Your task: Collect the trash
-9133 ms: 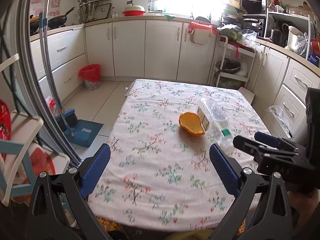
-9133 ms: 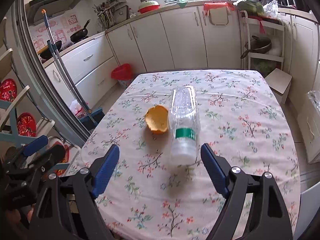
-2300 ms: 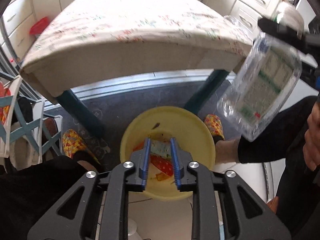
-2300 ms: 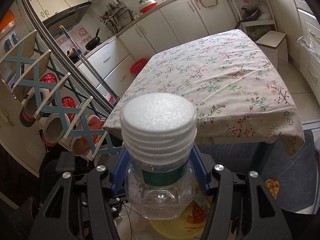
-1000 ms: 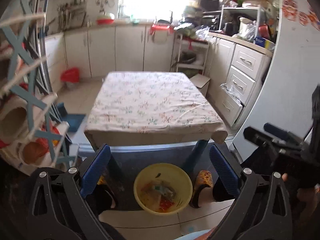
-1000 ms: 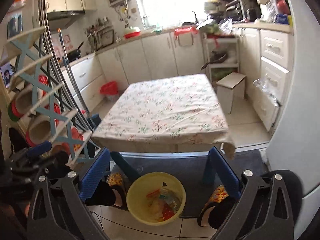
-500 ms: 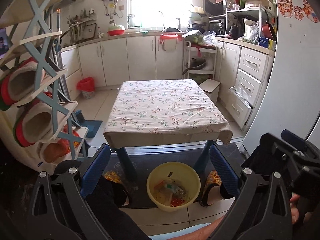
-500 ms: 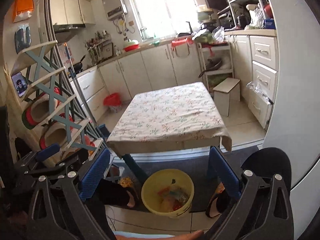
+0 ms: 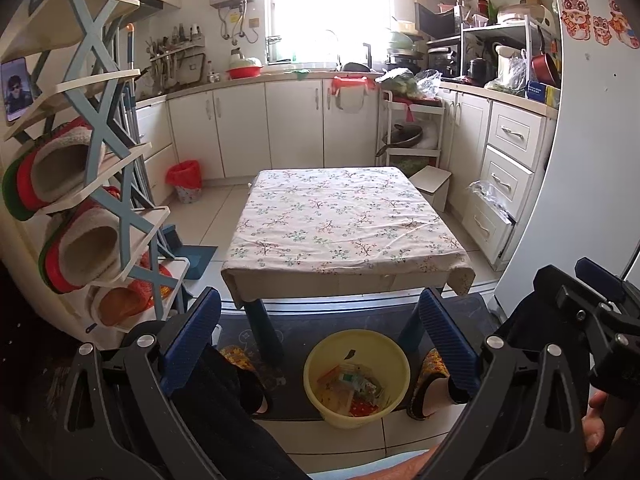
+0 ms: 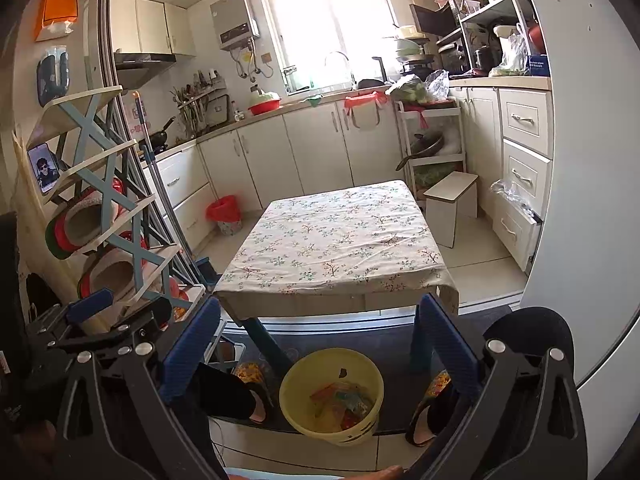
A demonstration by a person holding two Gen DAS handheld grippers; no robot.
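Both tools are spread and hold nothing: the left tool (image 9: 320, 336) and the right tool (image 10: 318, 340). Between their fingers, the yellow bucket (image 9: 394, 360) sits on the floor at the near edge of the bench (image 9: 340, 216), with the trash (image 9: 352, 388) inside. Its wrappers show no readable print.

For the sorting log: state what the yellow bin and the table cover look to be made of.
Yellow bin: likely plastic, a smooth, uniform, slightly glossy moulded wall with a rolled rim. Table cover: apparently woven cloth with a matte floral print; it creases on top and drapes limply over the edges.
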